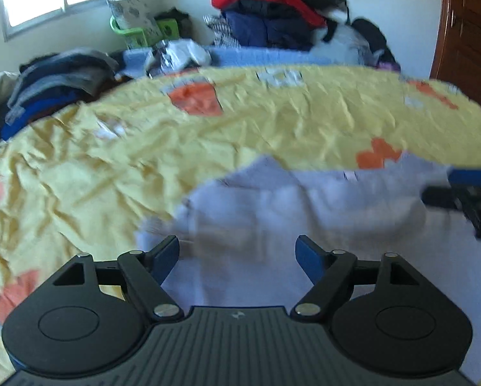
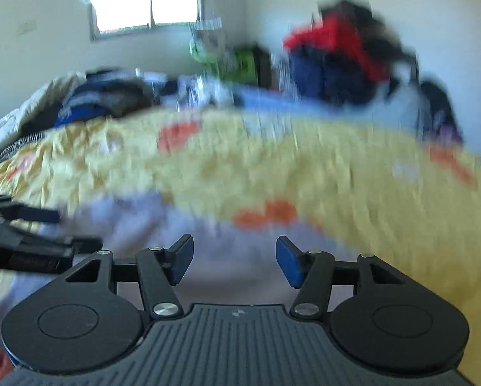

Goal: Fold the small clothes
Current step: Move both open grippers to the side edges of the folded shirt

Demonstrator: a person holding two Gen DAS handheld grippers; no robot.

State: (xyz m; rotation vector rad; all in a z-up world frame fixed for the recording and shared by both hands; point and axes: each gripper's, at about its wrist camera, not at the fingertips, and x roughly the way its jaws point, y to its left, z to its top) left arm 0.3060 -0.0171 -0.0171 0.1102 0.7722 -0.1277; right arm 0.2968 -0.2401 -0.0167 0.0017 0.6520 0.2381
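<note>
A pale lavender garment (image 1: 304,212) lies on the yellow bedspread (image 1: 143,148) with orange patches. My left gripper (image 1: 238,257) is open and empty, just above the garment's near part. My right gripper (image 2: 235,262) is open and empty, over the same garment (image 2: 137,222), which looks blurred. The right gripper shows at the right edge of the left wrist view (image 1: 465,199). The left gripper shows at the left edge of the right wrist view (image 2: 28,234).
A pile of folded dark and blue clothes (image 1: 57,83) sits at the bed's far left. A tall heap with a red garment (image 1: 272,3) stands at the back. A green basket (image 1: 134,29) is by the wall. A wooden door (image 1: 468,38) is at right.
</note>
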